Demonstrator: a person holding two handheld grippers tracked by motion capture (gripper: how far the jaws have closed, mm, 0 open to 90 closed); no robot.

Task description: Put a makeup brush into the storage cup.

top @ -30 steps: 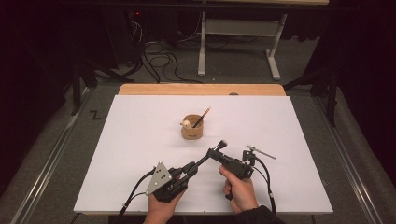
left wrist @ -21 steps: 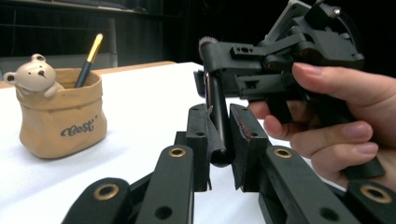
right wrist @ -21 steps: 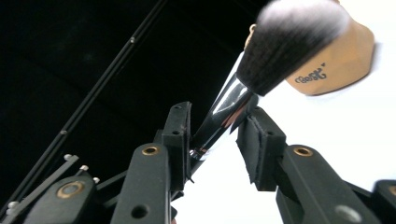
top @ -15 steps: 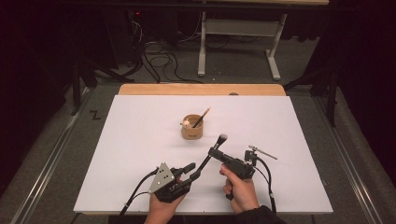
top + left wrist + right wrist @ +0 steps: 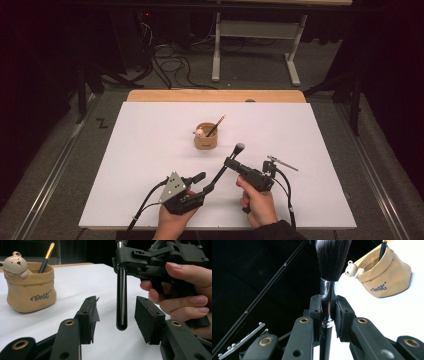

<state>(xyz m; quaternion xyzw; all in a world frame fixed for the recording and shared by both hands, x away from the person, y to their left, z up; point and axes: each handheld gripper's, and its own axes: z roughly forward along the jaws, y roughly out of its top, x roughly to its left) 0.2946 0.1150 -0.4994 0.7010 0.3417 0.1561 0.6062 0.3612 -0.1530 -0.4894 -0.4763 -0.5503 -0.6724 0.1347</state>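
- So the handover looked basically done: the right gripper (image 5: pixel 328 312) had its jaws clamped on the brush (image 5: pixel 331 262) at the metal collar, bristles pointing up and away toward the pot (image 5: pixel 205 137).
- The left gripper (image 5: pixel 116 315) had just been opening. Its pads (image 5: pixel 146 315) stood apart on either side of the black handle, not touching it, though the handle end hung right between them.
- In the high view the brush (image 5: pixel 231 159) ran on a slant from the left gripper (image 5: pixel 200 182) up through the right gripper (image 5: pixel 231 163), above the counter (image 5: pixel 310 140), near the person's edge.
- The pot sat well apart from both hands, mid-counter, with a little bear on the rim and one thin brush (image 5: pixel 216 125) already leaning inside.
- What's left, I'd guess: pull the left gripper clear, carry the brush over to the pot and drop it in handle first. None of that had started.
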